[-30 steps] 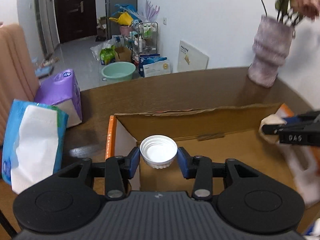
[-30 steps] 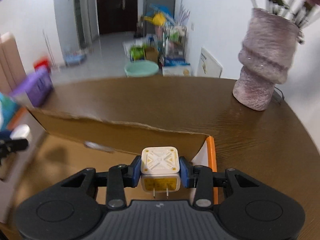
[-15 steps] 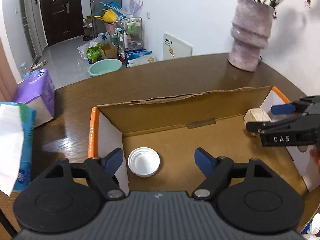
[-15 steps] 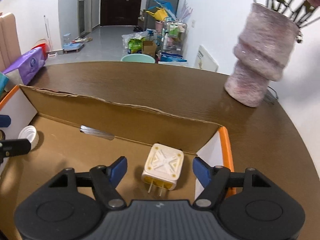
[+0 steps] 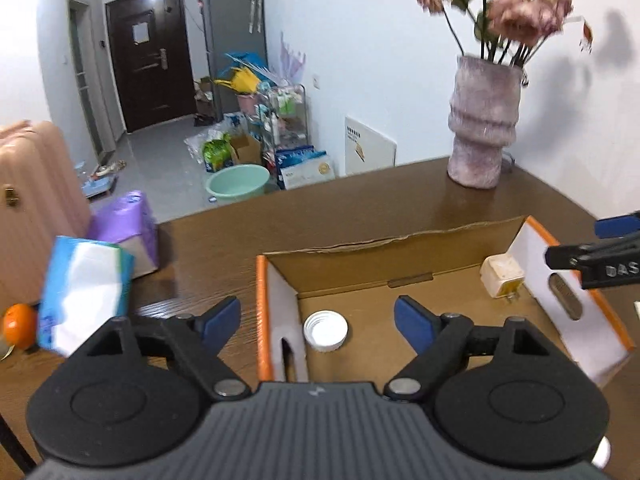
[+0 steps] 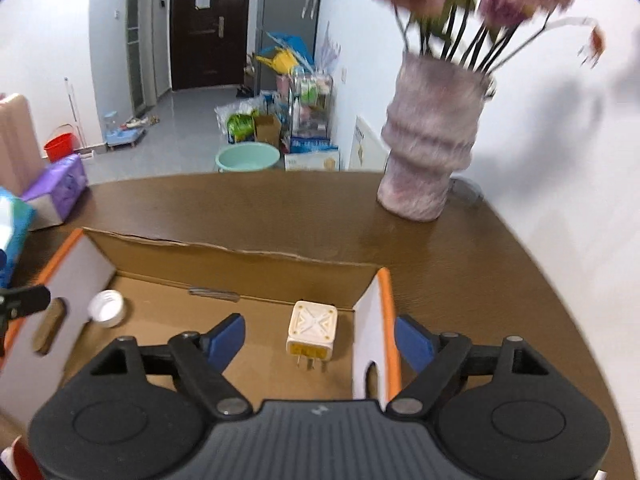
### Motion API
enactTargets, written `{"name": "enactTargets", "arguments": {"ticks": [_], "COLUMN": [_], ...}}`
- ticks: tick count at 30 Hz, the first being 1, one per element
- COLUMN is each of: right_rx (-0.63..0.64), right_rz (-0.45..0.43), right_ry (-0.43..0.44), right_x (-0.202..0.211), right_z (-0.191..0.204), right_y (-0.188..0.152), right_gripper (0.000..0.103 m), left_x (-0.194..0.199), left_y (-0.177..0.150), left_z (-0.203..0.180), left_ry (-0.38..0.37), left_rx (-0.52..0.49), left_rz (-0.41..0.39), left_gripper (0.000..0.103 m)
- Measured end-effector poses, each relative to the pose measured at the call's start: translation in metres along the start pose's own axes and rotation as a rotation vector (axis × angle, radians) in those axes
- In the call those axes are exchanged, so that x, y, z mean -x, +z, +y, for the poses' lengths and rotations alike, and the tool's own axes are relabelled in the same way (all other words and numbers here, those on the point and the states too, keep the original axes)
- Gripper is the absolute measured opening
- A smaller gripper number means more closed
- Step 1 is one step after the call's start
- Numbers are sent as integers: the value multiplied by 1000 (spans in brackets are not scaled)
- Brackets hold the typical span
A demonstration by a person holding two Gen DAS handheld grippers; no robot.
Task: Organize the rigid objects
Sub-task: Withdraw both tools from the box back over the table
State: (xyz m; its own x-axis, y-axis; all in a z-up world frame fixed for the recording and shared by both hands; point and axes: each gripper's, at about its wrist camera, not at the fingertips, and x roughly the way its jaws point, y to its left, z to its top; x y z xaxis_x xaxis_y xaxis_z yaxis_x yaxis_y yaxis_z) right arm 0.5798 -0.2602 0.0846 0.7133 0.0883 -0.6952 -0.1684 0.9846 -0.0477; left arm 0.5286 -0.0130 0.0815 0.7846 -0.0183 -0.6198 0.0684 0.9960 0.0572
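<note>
Hovering with its 2 blue-tipped fingers spread wide and gripping nothing, the left gripper (image 5: 318,322) is sitting over the near left corner of the box (image 5: 262,300). The cap (image 5: 325,330) is lying open side up on the box floor, between those fingers in the left view but not touching either, just right of the box's left wall. The right gripper (image 6: 320,338) is likewise hanging with fingers wide apart and nothing between the pads, straddling the box's right wall near the notch in its near edge. The plug (image 6: 312,332) is resting on the box floor just left of that wall, prongs pointing toward the near side, clear of both fingers. In the left view the plug (image 5: 502,276) is lying at the far right corner, with the right gripper's black arm reaching in from the right edge. The box is sitting on a brown table (image 5: 360,208). A vase (image 6: 430,148) with flowers is standing on the far right part of the table, well apart from the box. A purple tissue box (image 5: 126,226) and a blue tissue pack (image 5: 82,288) are lying left of the box, and an orange (image 5: 18,326) is showing at the left edge.
</note>
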Motion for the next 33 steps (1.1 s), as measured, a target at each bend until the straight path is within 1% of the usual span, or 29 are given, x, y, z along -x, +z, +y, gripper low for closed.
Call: {"name": "enactTargets", "arguments": {"ticks": [1,3,4,6,10,11,12,14,16,19,20,22,25,27,28,29,30,32,33], "right_rx": [5,16,21,21,-34,-51,-71,-114,-151,-171,-166,-146,-109,-71,-53,-26,-7,1,-2], "right_rz": [-8,-25,-42,-101,-241,-267,-294,-342,-371,-444,-482,-527,-548,-549,-535,-520,-521,-506,-498], "right_ry": [7,10,7,9,28,38,51,72,84,79,71,51,13,-9,-27,-63,-81,-85,-68], "right_x": [13,32,42,62,97,102,106,113,118,129,137,147,163,175,180,187,193,201,204], "right_z": [1,1,2,4,5,5,5,4,5,10,12,16,24,30,32,37,40,45,48], "right_y": [-2,-7,-11,-22,-57,-66,-77,-98,-119,-151,-166,-188,-213,-231,-238,-250,-263,-286,-297], "right_gripper": [88,88,88,89,96,100,102,103,103,103,103,103,103,103,103,103,103,103,103], "left_x": [10,34,48,71,108,117,122,132,140,152,157,166,184,195,200,203,205,208,211], "left_y": [-1,-5,-9,-16,-42,-52,-59,-76,-94,-118,-127,-142,-164,-180,-191,-203,-215,-242,-253], "left_z": [0,0,0,-3,-5,-5,-6,-7,-6,-4,-3,1,5,5,5,5,5,3,2], "left_ry": [5,15,18,13,-20,-24,-24,-24,-19,-16,-14,-13,-14,-12,-8,-9,-15,-31,-53], "left_rx": [0,-4,-7,-13,3,16,24,36,66,95,100,108,120,107,105,114,127,159,165], "left_rz": [-9,-39,-62,-115,-236,-278,-304,-350,-382,-405,-409,-421,-445,-460,-454,-439,-425,-354,-331], "left_gripper": [87,90,90,95,103,103,103,103,103,103,103,103,103,103,103,103,103,103,103]}}
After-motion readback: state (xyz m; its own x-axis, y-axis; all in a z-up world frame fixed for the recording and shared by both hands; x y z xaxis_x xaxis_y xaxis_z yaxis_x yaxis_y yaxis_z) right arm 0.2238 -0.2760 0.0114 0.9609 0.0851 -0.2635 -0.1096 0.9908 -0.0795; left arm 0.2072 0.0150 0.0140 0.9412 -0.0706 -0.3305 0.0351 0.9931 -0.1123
